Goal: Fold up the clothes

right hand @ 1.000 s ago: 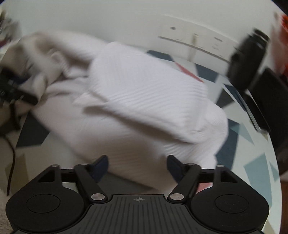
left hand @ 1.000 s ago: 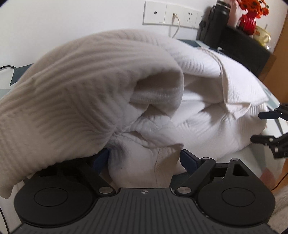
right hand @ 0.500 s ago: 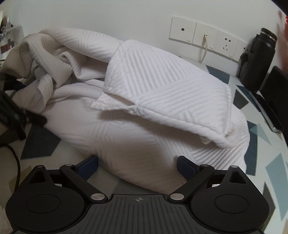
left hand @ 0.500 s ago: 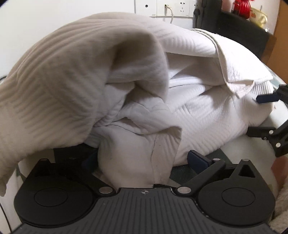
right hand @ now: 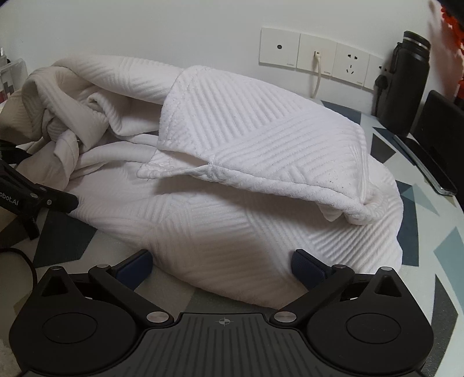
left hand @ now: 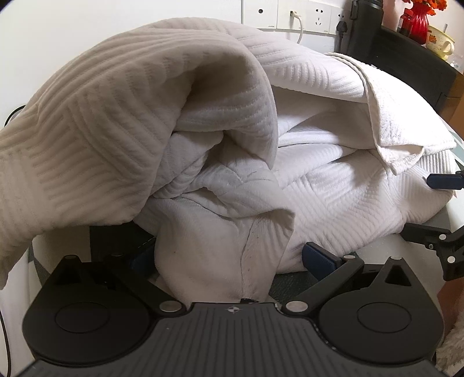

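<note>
**White quilted garment, heaped on patterned tabletop**

Left gripper [left hand: 229, 261], bottom of the left wrist view: jaws wide, with a loose flap of the white ribbed quilted garment [left hand: 333, 185] hanging between the blue pads; no pad visibly presses on it. Right gripper [right hand: 221, 265], bottom of the right wrist view: jaws just widened to full spread, the garment's near edge lying between them, unpinched. The garment fills mid-frame in both views, bunched at left, with a folded panel on top at right. It rests on a geometric blue, grey and white tabletop [right hand: 420, 246]. Upper right, far: black cylindrical flask [right hand: 406, 84], white wall sockets [right hand: 316, 55], red vase [left hand: 417, 17].
</note>
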Action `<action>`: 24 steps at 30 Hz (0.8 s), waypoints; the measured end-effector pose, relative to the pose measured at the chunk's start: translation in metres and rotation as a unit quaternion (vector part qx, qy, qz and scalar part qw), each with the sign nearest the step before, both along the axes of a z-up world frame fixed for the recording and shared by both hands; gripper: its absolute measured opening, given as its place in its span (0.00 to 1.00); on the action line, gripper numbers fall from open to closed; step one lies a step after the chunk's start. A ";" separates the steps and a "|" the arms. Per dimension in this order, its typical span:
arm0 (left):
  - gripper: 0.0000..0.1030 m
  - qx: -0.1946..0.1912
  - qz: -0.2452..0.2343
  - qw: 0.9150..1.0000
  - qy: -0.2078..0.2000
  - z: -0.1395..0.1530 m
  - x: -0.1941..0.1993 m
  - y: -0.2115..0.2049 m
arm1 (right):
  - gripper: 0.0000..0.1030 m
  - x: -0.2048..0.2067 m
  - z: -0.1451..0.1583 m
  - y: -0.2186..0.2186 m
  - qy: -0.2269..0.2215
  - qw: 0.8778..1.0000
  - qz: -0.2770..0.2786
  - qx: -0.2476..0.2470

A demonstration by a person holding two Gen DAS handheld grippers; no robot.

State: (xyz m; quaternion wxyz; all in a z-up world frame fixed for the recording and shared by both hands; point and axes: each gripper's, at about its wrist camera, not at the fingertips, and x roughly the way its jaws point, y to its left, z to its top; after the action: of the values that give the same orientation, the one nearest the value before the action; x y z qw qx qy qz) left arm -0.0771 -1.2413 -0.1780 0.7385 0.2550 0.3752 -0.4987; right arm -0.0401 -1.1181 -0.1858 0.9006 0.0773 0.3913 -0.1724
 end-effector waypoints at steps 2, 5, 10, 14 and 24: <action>1.00 -0.001 0.000 1.000 -0.001 0.000 0.000 0.002 | 0.99 0.000 0.000 0.000 0.001 1.000 0.000 0.000; 1.00 -0.001 0.001 1.000 0.000 0.001 0.001 0.006 | 0.99 0.002 0.001 -0.001 0.001 1.000 0.000 0.000; 1.00 0.001 0.001 1.000 0.001 0.002 -0.002 0.014 | 0.99 0.002 0.000 0.000 -0.001 1.000 -0.002 -0.001; 1.00 0.003 0.000 1.000 0.001 0.003 -0.010 0.019 | 0.99 0.001 0.000 0.001 -0.002 1.000 -0.004 -0.001; 1.00 0.013 0.009 1.000 -0.002 0.004 -0.018 0.029 | 0.99 0.000 -0.001 0.002 -0.013 1.000 0.003 -0.005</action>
State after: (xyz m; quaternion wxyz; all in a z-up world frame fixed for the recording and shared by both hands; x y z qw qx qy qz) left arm -0.0953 -1.2125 -0.1741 0.7404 0.2617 0.3827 -0.4867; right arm -0.0398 -1.1161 -0.1872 0.9066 0.0737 0.3789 -0.1705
